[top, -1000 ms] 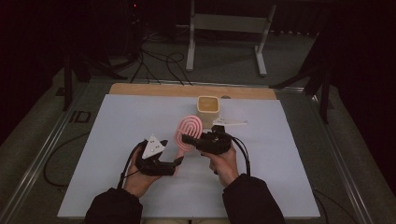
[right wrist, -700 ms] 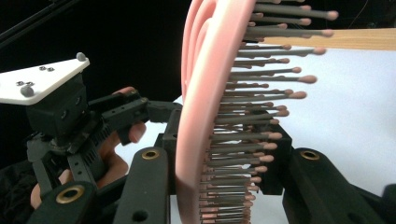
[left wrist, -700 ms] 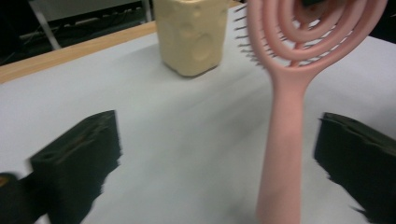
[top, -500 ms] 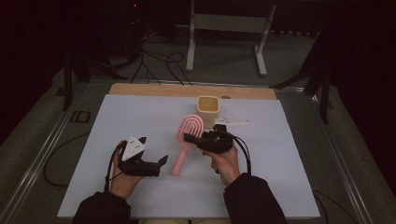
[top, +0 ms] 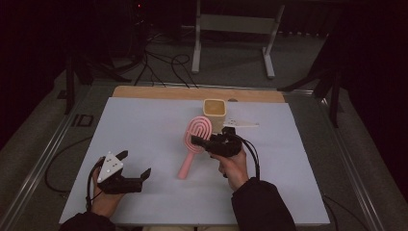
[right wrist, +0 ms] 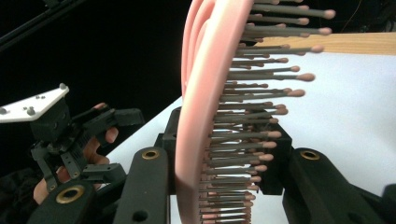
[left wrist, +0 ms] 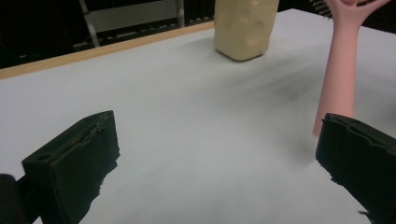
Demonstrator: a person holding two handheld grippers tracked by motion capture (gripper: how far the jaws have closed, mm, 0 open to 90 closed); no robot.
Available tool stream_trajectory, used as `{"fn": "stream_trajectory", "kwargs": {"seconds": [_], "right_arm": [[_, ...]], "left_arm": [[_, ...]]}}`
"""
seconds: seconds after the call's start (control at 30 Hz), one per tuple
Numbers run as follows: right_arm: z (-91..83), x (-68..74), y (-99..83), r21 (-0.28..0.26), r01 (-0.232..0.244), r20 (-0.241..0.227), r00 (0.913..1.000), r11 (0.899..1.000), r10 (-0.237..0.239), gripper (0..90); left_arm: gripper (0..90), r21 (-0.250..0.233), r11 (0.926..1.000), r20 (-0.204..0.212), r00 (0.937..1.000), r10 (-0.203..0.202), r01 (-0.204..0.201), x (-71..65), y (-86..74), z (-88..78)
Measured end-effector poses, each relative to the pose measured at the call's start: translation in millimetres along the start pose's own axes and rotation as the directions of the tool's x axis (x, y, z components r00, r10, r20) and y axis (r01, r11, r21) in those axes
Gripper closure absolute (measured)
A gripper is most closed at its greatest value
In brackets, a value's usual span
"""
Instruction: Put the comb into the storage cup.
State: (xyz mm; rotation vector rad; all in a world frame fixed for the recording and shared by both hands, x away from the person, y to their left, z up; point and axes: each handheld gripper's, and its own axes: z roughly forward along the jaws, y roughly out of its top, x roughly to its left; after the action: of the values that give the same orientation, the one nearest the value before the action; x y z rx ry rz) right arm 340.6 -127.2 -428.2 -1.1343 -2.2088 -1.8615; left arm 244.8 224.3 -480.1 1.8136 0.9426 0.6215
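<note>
A pink hairbrush (top: 194, 147) lies at the middle of the white table (top: 144, 120). My right gripper (top: 198, 141) is shut on its bristled head (right wrist: 210, 102), which stands on edge between the jaws. The handle (left wrist: 341, 79) slants down to the table top. My left gripper (top: 134, 163) is at the near left, apart from the brush. Its jaws have just been opening and now stand wide with nothing between them (left wrist: 215, 163). That gripper and its hand also appear to the left in the right gripper view (right wrist: 123, 144). A cream cup (top: 214, 111) stands upright behind the brush.
A wooden strip (top: 192, 94) runs along the table's far edge. Beyond it a metal stand (top: 231, 29) and cables (top: 163, 62) are on the dark floor. Metal rails (top: 48, 149) border the table's sides.
My left gripper has let go of the brush handle, opened wider and moved left and nearer to the front edge. The right gripper has kept still, holding the brush head.
</note>
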Motion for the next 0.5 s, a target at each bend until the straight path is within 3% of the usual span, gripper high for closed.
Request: {"fn": "stream_trajectory", "kwargs": {"seconds": [0.47, 0.5], "right_arm": [[-5.4, -2.4, 5.9, -0.024, -0.017, 0.005, 0.9998, 1.000, 0.017, 63.7], [-6.8, -2.8, 7.8, -0.030, -0.018, 0.007, 0.9998, 0.999, 0.018, 63.7]], "left_arm": [[0.1, -0.022, 0.9986, -0.059, 0.9970, -0.049, 0.048, 11.5, -15.9, -15.3], [0.1, -0.041, 0.9973, -0.069, 0.9956, -0.064, 0.061, 12.8, -16.9, -17.9]]}}
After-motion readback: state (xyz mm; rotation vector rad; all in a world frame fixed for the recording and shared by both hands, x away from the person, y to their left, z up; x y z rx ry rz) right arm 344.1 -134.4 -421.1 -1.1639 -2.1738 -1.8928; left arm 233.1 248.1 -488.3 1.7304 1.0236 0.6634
